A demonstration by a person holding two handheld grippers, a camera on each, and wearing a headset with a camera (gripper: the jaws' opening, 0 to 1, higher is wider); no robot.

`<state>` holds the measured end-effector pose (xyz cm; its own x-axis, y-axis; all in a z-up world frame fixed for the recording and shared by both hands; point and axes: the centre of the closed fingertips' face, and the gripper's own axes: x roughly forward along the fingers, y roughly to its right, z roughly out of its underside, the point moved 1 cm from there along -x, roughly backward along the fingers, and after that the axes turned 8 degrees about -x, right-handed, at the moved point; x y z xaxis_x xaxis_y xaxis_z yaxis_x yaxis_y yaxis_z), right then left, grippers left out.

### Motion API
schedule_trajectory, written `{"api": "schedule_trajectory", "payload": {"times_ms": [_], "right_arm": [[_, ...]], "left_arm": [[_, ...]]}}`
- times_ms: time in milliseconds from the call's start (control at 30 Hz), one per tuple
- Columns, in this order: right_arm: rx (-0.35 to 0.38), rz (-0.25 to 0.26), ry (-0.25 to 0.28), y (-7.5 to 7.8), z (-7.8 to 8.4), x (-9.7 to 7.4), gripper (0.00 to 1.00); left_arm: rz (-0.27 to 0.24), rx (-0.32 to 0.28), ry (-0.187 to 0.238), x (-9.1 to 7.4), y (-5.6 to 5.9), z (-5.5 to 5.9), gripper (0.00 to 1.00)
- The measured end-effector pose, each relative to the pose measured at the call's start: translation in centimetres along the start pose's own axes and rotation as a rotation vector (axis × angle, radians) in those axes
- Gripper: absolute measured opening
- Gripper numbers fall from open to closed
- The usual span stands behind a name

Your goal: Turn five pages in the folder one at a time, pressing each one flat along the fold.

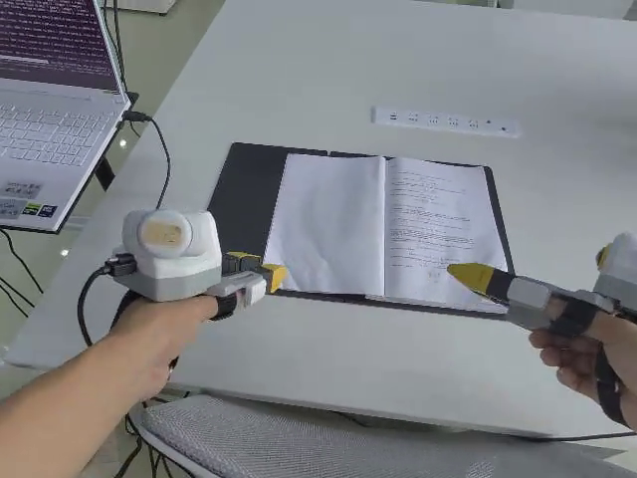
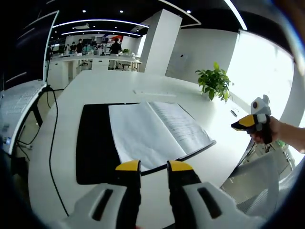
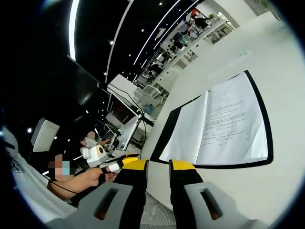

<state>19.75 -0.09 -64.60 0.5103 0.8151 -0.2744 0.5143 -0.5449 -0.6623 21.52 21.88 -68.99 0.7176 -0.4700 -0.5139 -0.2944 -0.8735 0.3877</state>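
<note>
A black folder (image 1: 244, 189) lies open on the white table. Its left page (image 1: 328, 224) is blank and its right page (image 1: 438, 229) is printed; both lie flat. My left gripper (image 1: 271, 276) hovers just off the folder's near left corner, its jaws together and holding nothing. My right gripper (image 1: 466, 274) points at the lower right part of the printed page, also shut and holding nothing. In the left gripper view its jaws (image 2: 154, 167) face the folder (image 2: 93, 143), with the right gripper (image 2: 240, 125) at the far right. The right gripper view shows its own jaws (image 3: 158, 164) below the printed page (image 3: 228, 119).
An open laptop (image 1: 50, 110) sits at the table's left edge, and a black cable (image 1: 159, 149) runs from it past the folder. A white power strip (image 1: 445, 121) lies behind the folder. A grey chair (image 1: 299, 438) is below the near table edge.
</note>
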Motion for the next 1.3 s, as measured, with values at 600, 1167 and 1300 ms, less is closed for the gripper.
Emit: {"api": "schedule_trajectory", "payload": {"times_ms": [600, 1167, 1300], "right_arm": [[-0.124, 0.116, 0.072, -1.3, -2.0, -6.8, 0.37], [-0.15, 0.198, 0.069, 0.5, -0.1, -9.3, 0.38], [-0.145, 0.198, 0.067, 0.8, -0.1, -9.3, 0.38]], "left_arm": [[-0.011, 0.038, 0.006, -5.8, 3.0, -2.2, 0.43], [0.007, 0.107, -0.043, -5.5, 4.9, -0.1, 0.48], [0.018, 0.108, -0.044, -4.7, 5.6, -0.3, 0.47]]}}
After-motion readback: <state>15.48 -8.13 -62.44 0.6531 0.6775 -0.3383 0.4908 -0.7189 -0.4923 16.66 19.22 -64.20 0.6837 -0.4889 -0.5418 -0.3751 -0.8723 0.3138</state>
